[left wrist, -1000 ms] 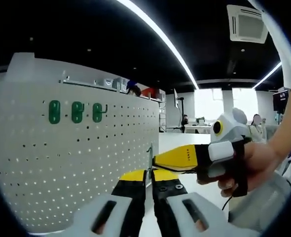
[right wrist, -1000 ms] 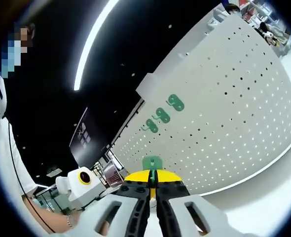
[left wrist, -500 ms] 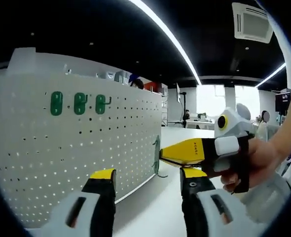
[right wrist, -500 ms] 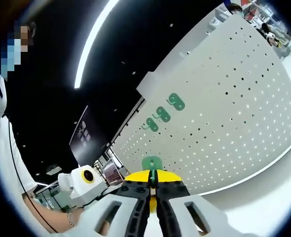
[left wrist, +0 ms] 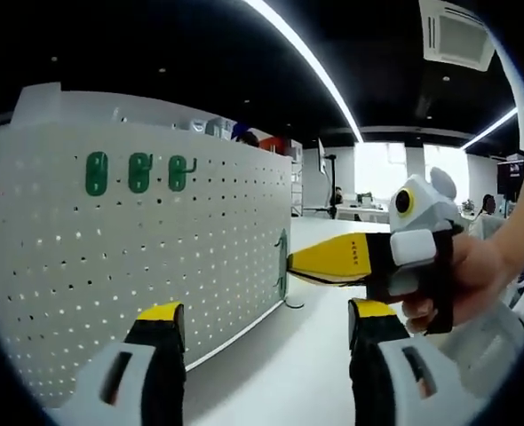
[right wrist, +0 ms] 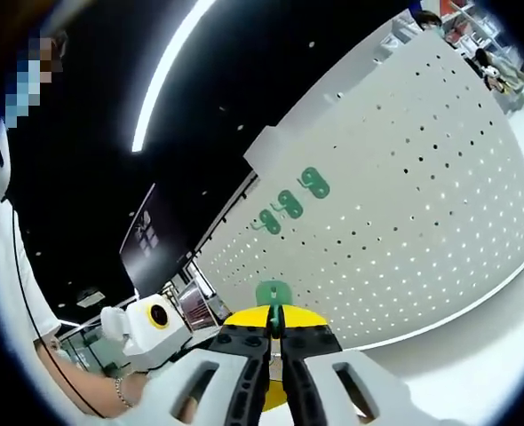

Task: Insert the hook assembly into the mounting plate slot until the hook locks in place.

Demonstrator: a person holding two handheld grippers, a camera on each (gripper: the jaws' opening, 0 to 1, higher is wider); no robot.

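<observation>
A white pegboard mounting plate [left wrist: 111, 266] stands upright, carrying three green hooks [left wrist: 133, 172] near its top; the same plate [right wrist: 422, 213] and hooks [right wrist: 289, 202] show in the right gripper view. My left gripper [left wrist: 260, 324] is open, its yellow-tipped jaws wide apart with nothing between them. My right gripper [right wrist: 274, 330] is shut on a green hook assembly [right wrist: 273, 294], whose head sticks up above the jaws. In the left gripper view the right gripper [left wrist: 290, 264] comes in from the right, held by a hand, with the green hook assembly [left wrist: 282, 259] at its tip, near the plate's edge.
A white tabletop [left wrist: 280, 373] runs along the foot of the plate. A person's hand [left wrist: 475, 280] grips the right tool. Ceiling light strips and an office room lie behind. The left gripper's body [right wrist: 151, 324] shows low left in the right gripper view.
My left gripper has opened and let go of the hook assembly, which stays in the right gripper. Its jaws have spread further over the last half second.
</observation>
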